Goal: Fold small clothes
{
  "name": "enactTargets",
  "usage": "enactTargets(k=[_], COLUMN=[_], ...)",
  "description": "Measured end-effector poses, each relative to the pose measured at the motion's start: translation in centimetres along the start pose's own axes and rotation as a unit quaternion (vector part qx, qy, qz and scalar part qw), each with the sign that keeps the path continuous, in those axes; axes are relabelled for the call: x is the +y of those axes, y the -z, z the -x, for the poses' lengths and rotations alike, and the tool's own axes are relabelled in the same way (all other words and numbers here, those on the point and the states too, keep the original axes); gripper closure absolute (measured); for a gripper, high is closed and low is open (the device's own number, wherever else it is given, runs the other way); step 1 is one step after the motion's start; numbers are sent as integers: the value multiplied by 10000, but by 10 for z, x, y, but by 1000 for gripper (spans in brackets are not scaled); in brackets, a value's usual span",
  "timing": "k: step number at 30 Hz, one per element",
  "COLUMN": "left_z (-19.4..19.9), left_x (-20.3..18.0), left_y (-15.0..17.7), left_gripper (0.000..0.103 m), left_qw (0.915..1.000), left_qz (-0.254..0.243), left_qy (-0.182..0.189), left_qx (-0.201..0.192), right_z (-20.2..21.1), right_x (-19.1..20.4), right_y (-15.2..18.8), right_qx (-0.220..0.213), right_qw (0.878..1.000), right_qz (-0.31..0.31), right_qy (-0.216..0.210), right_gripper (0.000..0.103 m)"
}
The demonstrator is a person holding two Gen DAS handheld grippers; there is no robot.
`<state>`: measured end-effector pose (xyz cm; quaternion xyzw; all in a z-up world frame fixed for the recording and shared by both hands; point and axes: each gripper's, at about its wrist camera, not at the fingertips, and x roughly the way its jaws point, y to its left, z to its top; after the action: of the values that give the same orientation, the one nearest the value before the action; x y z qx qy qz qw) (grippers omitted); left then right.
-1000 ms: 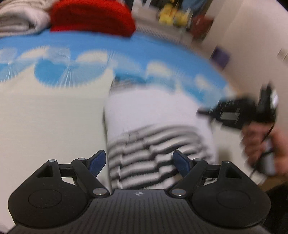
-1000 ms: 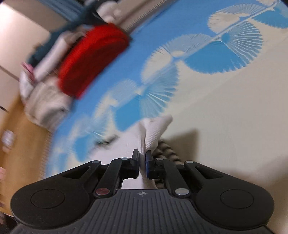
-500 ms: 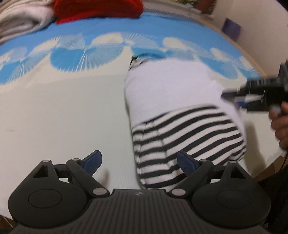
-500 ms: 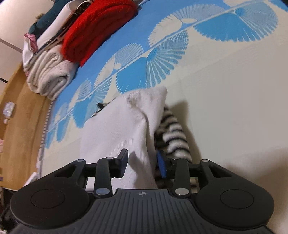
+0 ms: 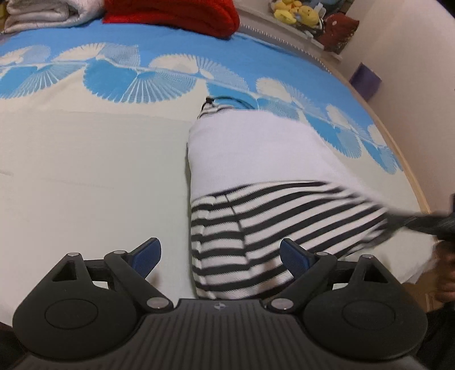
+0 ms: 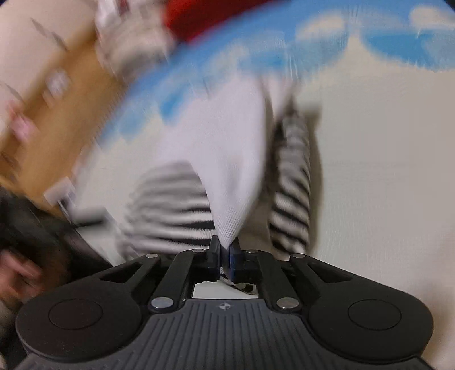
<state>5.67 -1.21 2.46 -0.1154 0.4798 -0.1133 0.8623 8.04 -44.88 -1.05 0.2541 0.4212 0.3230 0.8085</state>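
A small garment, white [image 5: 256, 153] on top and black-and-white striped [image 5: 270, 222] at the near end, lies on the blue-and-cream bedcover [image 5: 85, 170]. My left gripper [image 5: 219, 247] hovers open over the striped end, with its blue pads clear of the cloth on either side. In the left wrist view my right gripper [image 5: 421, 222] is a dark blur at the garment's right edge. In its own view the right gripper [image 6: 224, 250] has its jaws closing tight on a pinch of the white cloth [image 6: 227, 159], with striped fabric [image 6: 290, 199] on both sides.
A red knit pile [image 5: 170, 11] and a folded pale blanket [image 5: 48, 14] sit at the bed's far side. Plush toys [image 5: 295, 14] and a purple box [image 5: 365, 81] stand beyond the wooden bed edge [image 5: 409, 170]. A hand [image 5: 446, 273] holds the right gripper.
The right gripper let go of the white fold, opened over the garment, then shut on its white edge and swung round. The left gripper stayed open and barely moved.
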Motion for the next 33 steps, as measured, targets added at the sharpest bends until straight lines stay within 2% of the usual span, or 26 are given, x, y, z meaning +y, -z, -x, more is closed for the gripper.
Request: enactTargets(k=[2, 4, 5, 6, 7, 8, 9, 10, 13, 16, 20, 21, 22, 23, 24, 27, 28, 31, 33], left_z=[0, -4, -10, -18, -32, -46, -54, -57, -50, -39, -28, -33, -44, -60, -72, -67, -61, -36, -15], left_x=[-5, -11, -14, -18, -23, -23, -19, -11, 5, 1, -3, -6, -10, -14, -13, -5, -8, -23, -26], left_y=[-2, 0, 2, 8, 16, 26, 33, 39, 31, 18, 4, 5, 10, 18, 27, 17, 12, -8, -26], left_gripper=[9, 9, 9, 9, 9, 8, 3, 2, 3, 5, 5, 5, 5, 3, 0, 1, 4, 4, 4], left_qw=[9998, 9993, 9995, 10000, 9983, 9923, 9888, 9895, 9943, 9951, 9986, 9980, 9947, 9863, 9793, 9834, 9835, 9801, 9810], left_qz=[152, 282, 213, 13, -419, -845, -1012, -947, -356, -431, -338, -465, -796, -1227, -1443, -981, -1016, -1519, -1595], left_qy=[127, 230, 212, 68, -337, -779, -931, -892, -635, -583, -76, -35, -215, -616, -849, -722, -743, -905, -869], left_qx=[-96, -96, -47, 36, 239, 463, 581, 635, 784, 677, 407, 434, 607, 917, 1142, 1343, 1298, 904, 680], right_z=[25, 22, 11, -1, -16, -30, -39, -45, -48, -46, -59, -61, -63, -63, -62, -63, -63, -60, -57], right_x=[6, 10, 12, 11, 9, 9, 6, 3, 7, 5, 7, 7, 6, 5, 4, 4, 6, 13, 14], right_y=[-1, 6, 11, 16, 23, 29, 32, 32, 29, 23, 31, 33, 34, 34, 34, 35, 36, 33, 29], right_qx=[-350, -37, 300, 637, 1026, 1332, 1546, 1677, 1715, 1677, 1877, 1931, 1963, 1973, 1961, 2004, 2029, 2011, 1978], right_qw=[9991, 9991, 9963, 9913, 9825, 9721, 9642, 9613, 9583, 9590, 9490, 9465, 9454, 9453, 9462, 9447, 9422, 9403, 9365], right_qz=[122, 410, 646, 835, 1070, 1306, 1412, 1382, 1538, 1597, 1842, 1898, 1910, 1895, 1852, 1796, 1869, 1997, 1967], right_qy=[-186, 113, 476, 792, 1127, 1423, 1625, 1693, 1691, 1636, 1738, 1756, 1766, 1775, 1785, 1874, 1901, 1886, 2126], right_gripper=[100, 100, 100, 100, 100, 101, 101, 101, 101, 101, 101, 101, 101, 101, 101, 101, 101, 100, 95])
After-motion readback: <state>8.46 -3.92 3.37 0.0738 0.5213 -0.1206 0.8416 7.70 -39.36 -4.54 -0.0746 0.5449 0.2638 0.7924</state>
